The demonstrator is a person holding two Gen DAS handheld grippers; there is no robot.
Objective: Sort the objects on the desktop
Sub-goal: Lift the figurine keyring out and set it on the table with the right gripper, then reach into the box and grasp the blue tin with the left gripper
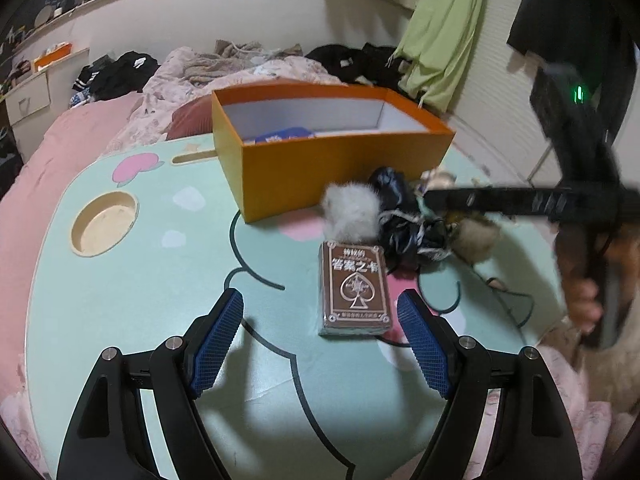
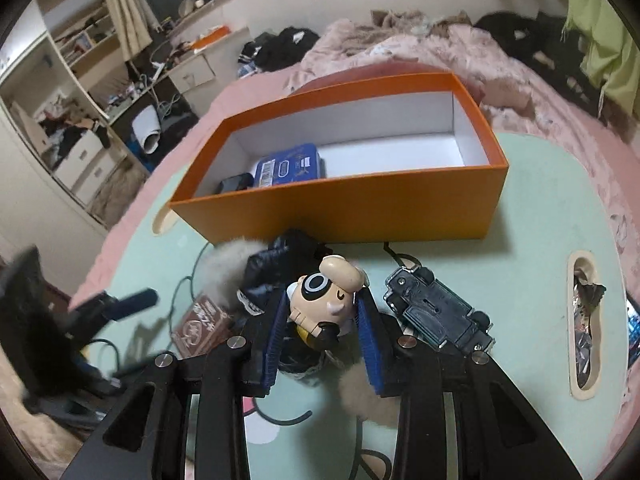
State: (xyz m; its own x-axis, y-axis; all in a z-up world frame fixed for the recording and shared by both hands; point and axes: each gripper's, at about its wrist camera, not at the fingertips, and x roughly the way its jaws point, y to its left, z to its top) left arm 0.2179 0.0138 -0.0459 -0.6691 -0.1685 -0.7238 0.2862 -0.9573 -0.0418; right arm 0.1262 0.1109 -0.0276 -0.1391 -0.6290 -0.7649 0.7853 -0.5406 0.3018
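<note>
Right gripper [image 2: 322, 322] is clamped on the little cartoon figure [image 2: 326, 298] between its pads, orange box [image 2: 344, 208] straight ahead, so I'd lift clear over the near wall before dropping; left gripper [image 1: 320, 332] hangs wide open, empty.

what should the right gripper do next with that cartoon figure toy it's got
Probably carry it forward over the open orange cardboard box and let go there. The right gripper is shut on the cream-headed cartoon figure toy, the box sits just beyond with white floor free beside the blue tin, and the left gripper is open and empty.
</note>
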